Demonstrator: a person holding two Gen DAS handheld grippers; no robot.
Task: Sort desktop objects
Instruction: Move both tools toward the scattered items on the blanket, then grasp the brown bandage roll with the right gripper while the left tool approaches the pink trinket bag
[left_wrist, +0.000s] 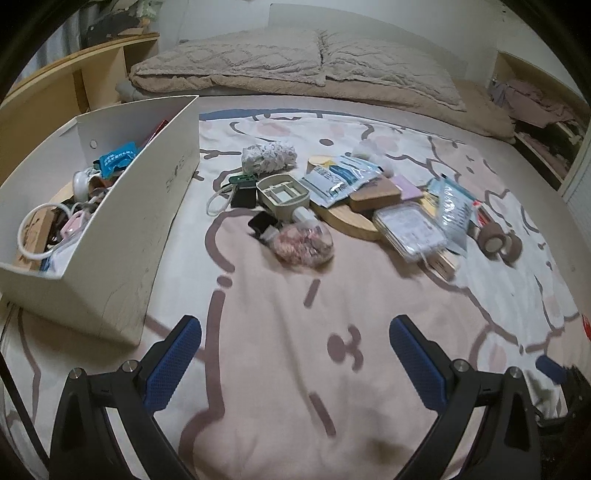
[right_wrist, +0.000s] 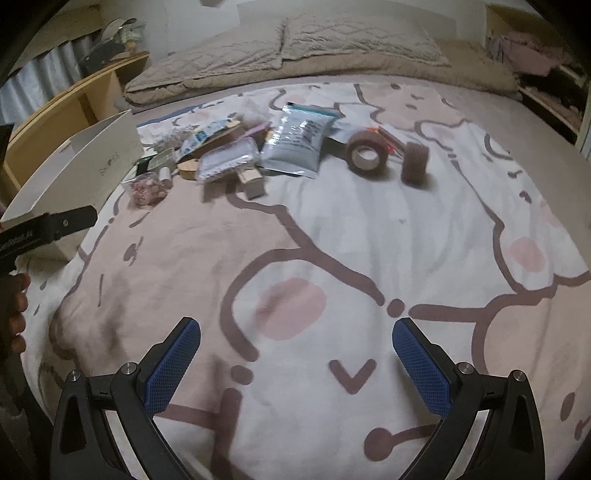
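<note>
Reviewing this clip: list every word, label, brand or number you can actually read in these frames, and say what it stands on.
None can be read for certain.
White box: faint grey lettering on its side, too faint.
Teal packet in the box: white print, blurred.
Foil pouch: dark print, blurred.
Clear packets: print too small.
Left gripper body: white lettering, illegible.

A cartoon-print blanket (right_wrist: 332, 229) is spread over the bed, two beige quilted pillows (left_wrist: 295, 66) are laid side by side at the head, and wooden shelving (left_wrist: 74, 81) is seen off left.
</note>
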